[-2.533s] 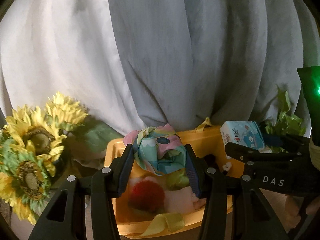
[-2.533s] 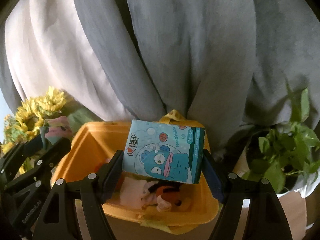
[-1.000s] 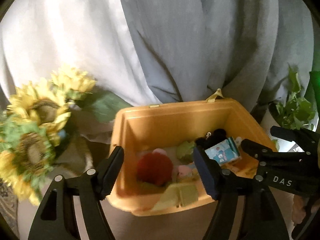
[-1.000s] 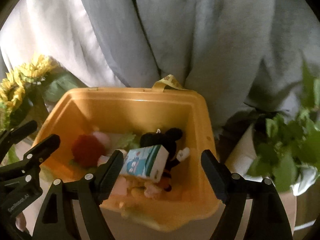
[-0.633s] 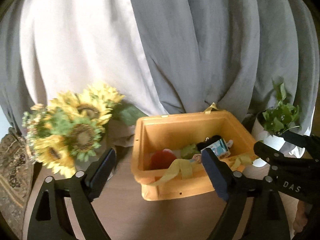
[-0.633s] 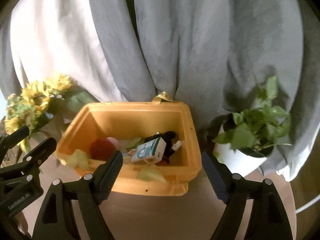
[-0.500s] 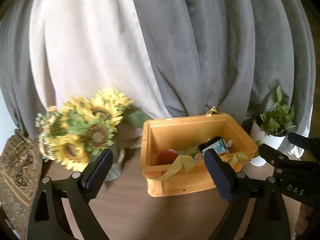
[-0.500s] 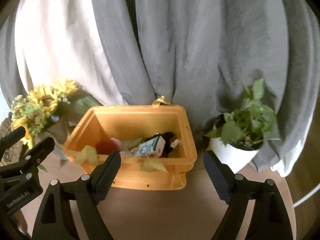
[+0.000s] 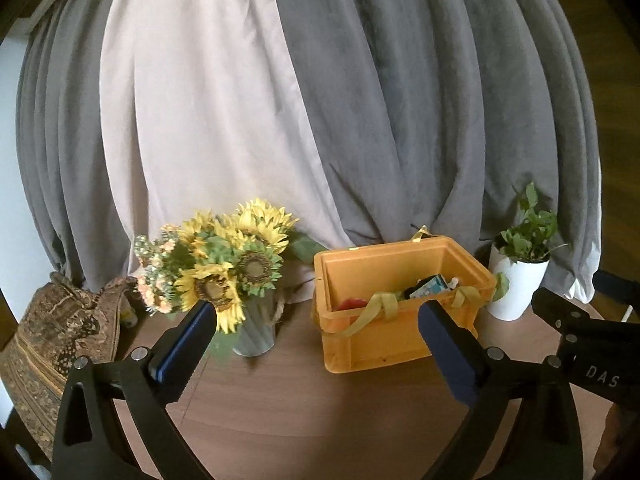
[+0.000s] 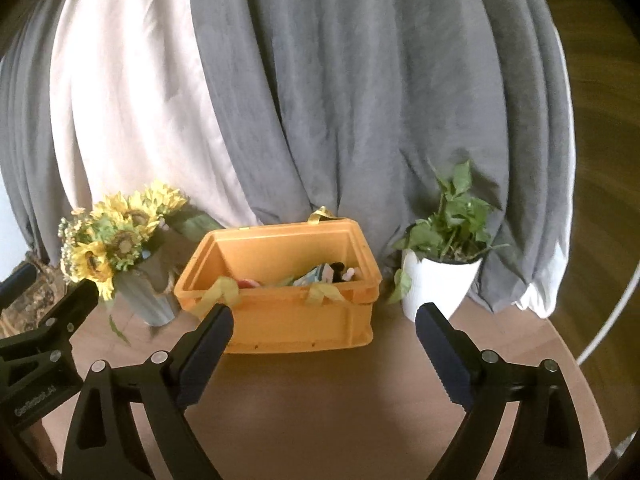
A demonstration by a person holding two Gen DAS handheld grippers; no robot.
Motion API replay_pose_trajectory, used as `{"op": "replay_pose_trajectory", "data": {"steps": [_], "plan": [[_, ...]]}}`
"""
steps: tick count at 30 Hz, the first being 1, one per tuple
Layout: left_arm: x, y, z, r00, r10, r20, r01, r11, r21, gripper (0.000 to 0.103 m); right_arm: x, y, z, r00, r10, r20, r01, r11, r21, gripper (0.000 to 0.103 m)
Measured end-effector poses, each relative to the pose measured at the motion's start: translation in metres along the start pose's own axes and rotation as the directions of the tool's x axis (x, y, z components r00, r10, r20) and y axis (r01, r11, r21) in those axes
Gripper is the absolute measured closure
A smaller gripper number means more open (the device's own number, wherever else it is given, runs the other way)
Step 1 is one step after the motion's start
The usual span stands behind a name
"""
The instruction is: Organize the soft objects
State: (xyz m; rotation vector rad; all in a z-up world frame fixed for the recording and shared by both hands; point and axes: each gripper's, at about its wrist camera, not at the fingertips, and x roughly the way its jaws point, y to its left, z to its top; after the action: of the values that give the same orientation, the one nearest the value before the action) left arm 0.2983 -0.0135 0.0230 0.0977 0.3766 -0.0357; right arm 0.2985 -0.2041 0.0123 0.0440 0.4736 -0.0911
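- An orange plastic crate [image 10: 280, 320] stands on a round wooden desk [image 10: 320, 412], near the middle of the right wrist view and at about 2 o'clock from centre in the left wrist view.
- Inside it, soft things lie in a low pile: a small blue-and-white tissue pack [image 9: 429, 287], something red and plush [image 9: 353, 304], and a dark plush toy [image 10: 340, 269] beside the pack.
- Yellow fabric straps [image 9: 374, 305] drape over the crate's near rim.
- By my judgement these items are light and squashy; the tissue pack would dent under a firm pinch, so hold it across its flat faces. The plush gives easily and suits a grip around its bulk.
- The crate's near wall hides most of the pile, so the exact count and shapes cannot be told.
- The left gripper [image 9: 316, 344] is spread wide and holds nothing, and so is the right gripper [image 10: 324, 340], both back from the crate.
- At 9 o'clock of the crate stands a vase of sunflowers [image 9: 228, 268]; at 3 o'clock, a potted plant [image 10: 444, 264] in a white pot.
- Grey and pale curtains [image 10: 320, 100] hang behind.
- A patterned fabric [image 9: 52, 340] is cut off at the left edge.
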Motion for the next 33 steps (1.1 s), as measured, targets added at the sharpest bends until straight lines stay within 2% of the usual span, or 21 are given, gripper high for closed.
{"op": "replay_pose_trajectory", "data": {"steps": [11,23,33], "plan": [[-0.047,0.013,-0.013,0.996,-0.093,0.016,0.092,0.996,0.007,0.000,-0.059,0.015,-0.021,0.997,-0.071,0.039,0.070,0.997,0.031,0.009],[-0.124,-0.002,-0.037,0.996,-0.076,0.038,0.076,0.997,-0.017,0.000,-0.126,0.000,-0.046,0.996,-0.044,0.075,0.045,0.999,-0.013,0.008],[-0.189,-0.015,-0.061,0.995,-0.048,0.090,0.049,0.999,-0.017,0.000,-0.179,-0.021,-0.076,0.997,-0.016,0.081,0.017,1.000,-0.006,0.005]]}}
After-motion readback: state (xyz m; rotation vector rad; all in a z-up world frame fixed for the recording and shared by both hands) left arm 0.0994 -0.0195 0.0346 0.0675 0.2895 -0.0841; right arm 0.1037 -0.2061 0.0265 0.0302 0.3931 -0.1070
